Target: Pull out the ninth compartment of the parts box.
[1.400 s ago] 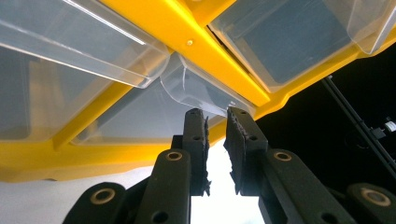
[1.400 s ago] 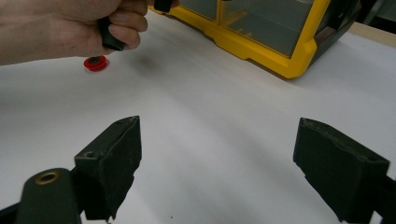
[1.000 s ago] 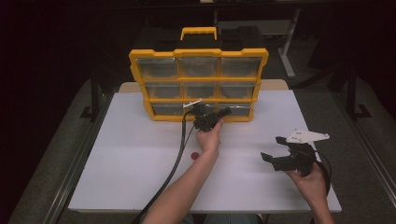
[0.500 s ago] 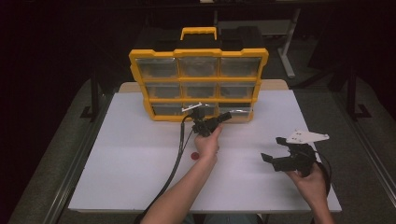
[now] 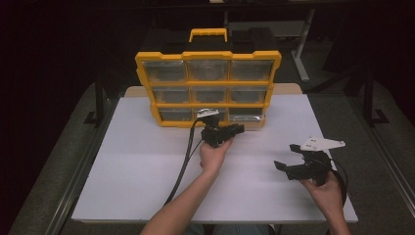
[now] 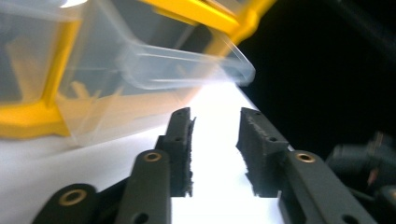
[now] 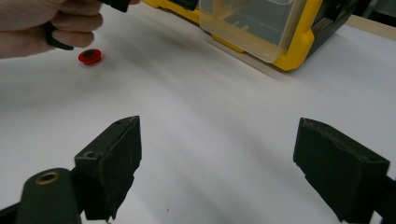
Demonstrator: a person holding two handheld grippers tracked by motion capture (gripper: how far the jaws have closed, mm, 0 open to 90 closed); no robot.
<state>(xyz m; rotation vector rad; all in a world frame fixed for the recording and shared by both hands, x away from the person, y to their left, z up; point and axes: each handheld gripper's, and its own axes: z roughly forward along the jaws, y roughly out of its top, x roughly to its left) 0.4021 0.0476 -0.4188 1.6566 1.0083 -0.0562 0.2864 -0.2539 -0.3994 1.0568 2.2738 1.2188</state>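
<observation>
We find the left gripper (image 5: 236,130) just short of a clear plastic drawer (image 6: 154,70) pulled partway out of the bottom row of the yellow organiser (image 5: 208,88) on the white bench (image 5: 137,176). Its jaws have just been opening and stand slightly parted with nothing between them, the drawer's lip just ahead and above. The right gripper (image 5: 288,157) hangs spread wide and empty, well back from the organiser. We judge the drawer light, thin-walled, stiff and rather slick, best taken by its front lip with a gentle pinch and drawn straight out. A small red ring (image 7: 90,56) lies on the bench beside the left hand (image 5: 213,156). Glare and blur hide what the drawer holds.
</observation>
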